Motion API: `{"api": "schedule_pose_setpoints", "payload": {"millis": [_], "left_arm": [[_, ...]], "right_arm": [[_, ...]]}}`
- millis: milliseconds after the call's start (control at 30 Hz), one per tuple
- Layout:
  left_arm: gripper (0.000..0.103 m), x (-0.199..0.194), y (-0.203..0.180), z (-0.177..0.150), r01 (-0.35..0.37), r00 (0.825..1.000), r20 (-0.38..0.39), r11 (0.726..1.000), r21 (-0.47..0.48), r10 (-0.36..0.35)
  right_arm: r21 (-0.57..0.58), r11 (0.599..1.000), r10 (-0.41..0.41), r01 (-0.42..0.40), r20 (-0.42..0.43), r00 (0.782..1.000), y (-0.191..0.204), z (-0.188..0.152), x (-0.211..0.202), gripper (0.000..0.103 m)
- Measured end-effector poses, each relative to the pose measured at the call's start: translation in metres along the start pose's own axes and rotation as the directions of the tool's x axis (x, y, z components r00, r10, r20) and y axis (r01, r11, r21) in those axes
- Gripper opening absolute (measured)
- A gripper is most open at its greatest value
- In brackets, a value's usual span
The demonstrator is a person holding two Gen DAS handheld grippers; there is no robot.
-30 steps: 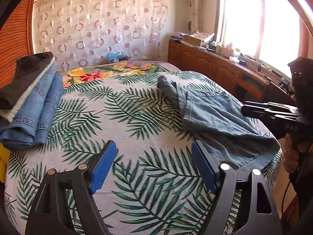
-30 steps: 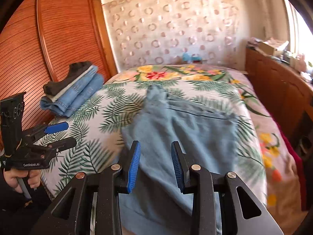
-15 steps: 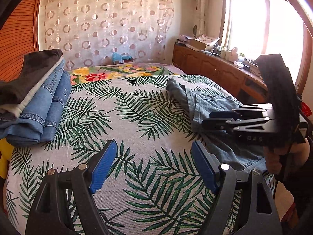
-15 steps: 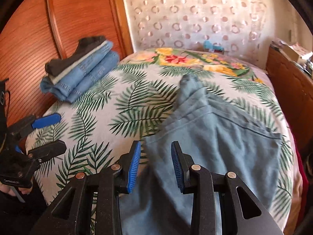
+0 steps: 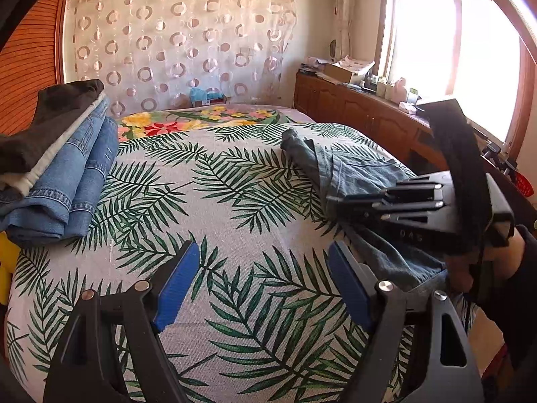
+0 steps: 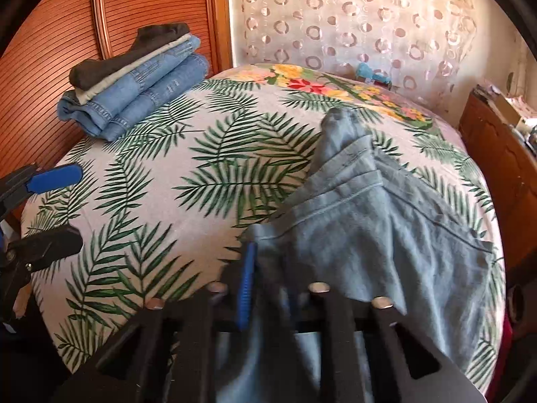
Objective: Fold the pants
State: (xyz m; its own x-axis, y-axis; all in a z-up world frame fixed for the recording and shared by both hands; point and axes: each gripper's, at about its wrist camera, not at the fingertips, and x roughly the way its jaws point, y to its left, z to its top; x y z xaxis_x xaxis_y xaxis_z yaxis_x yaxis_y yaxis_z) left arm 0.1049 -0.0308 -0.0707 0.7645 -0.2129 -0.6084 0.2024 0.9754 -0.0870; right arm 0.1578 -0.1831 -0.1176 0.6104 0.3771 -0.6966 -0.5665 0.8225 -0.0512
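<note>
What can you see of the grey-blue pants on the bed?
The grey-blue pants are faded denim-like cloth with stitched seams, lying rumpled on the right side of the palm-leaf bedspread, one end bunched toward the far end. The right gripper is closing on their near edge, cloth between its blue pads. Nothing else touches them.

Place: I am in a home bedroom.
Bed: my claw hangs over a bed spread with a palm-leaf and flower print.
Clothes: folded jeans in a stack lie at its far corner.
Wardrobe: slatted wooden doors stand beside the bed.
Curtain: a sheer curtain with rings covers the wall.
Window side: a sunny window above low wooden cabinets cluttered with boxes and bottles.
</note>
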Motion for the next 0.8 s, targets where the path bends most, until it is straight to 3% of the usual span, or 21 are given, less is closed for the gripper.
{"api": "schedule_pose_setpoints", "payload": {"millis": [100,367,800], "left_arm": [[0.08,0.002,-0.003,-0.002,0.004,1.0,-0.008,1.0,0.011,-0.004],[0.08,0.003,-0.015,-0.002,0.025,1.0,-0.016,0.999,0.031,-0.024],[0.08,0.006,-0.022,-0.005,0.032,0.999,-0.027,0.998,0.05,-0.03]], "right_arm": [[0.02,1.0,0.008,-0.009,0.042,0.999,-0.007,0.003,-0.014,0.004],[0.048,0.997,-0.062,0.056,0.133,0.989,-0.031,0.01,-0.059,0.004],[0.111,0.971,-0.224,0.212,0.104,0.969,-0.079,0.018,-0.063,0.004]]}}
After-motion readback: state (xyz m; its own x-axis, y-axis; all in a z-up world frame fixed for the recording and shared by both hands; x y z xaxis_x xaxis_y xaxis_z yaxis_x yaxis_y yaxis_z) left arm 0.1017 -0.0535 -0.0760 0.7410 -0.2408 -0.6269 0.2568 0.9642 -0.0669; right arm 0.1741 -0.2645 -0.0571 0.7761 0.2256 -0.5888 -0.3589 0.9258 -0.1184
